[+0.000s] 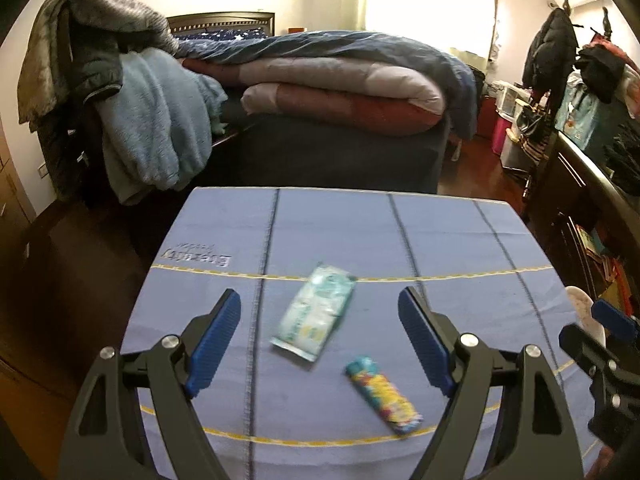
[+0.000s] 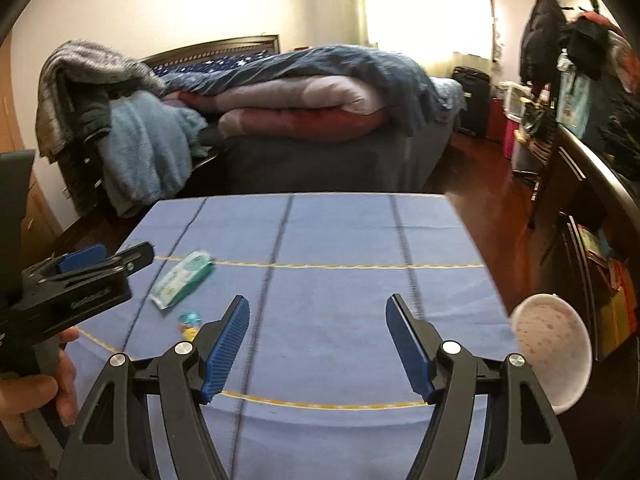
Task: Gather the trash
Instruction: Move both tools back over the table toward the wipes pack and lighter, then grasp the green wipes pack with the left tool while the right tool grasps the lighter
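A pale green wet-wipe packet [image 1: 314,316] lies flat on the blue cloth [image 1: 328,232] that covers the table, and a small colourful wrapper [image 1: 384,394] lies just in front of it to the right. My left gripper [image 1: 320,300] hovers open above the cloth, with the packet in line between its blue pads but untouched. My right gripper [image 2: 318,310] is open over bare cloth, nothing between its fingers. From the right wrist camera the packet [image 2: 182,280] and the wrapper [image 2: 189,322] sit to the left, beside the left gripper [image 2: 116,256].
A pink-speckled white bowl [image 2: 550,354] stands at the table's right edge. A bed [image 1: 340,80] piled with folded quilts lies behind the table, with clothes heaped over a chair [image 1: 100,92] at the left. Dark shelving [image 1: 592,208] lines the right. A hand [image 2: 36,392] holds the left gripper.
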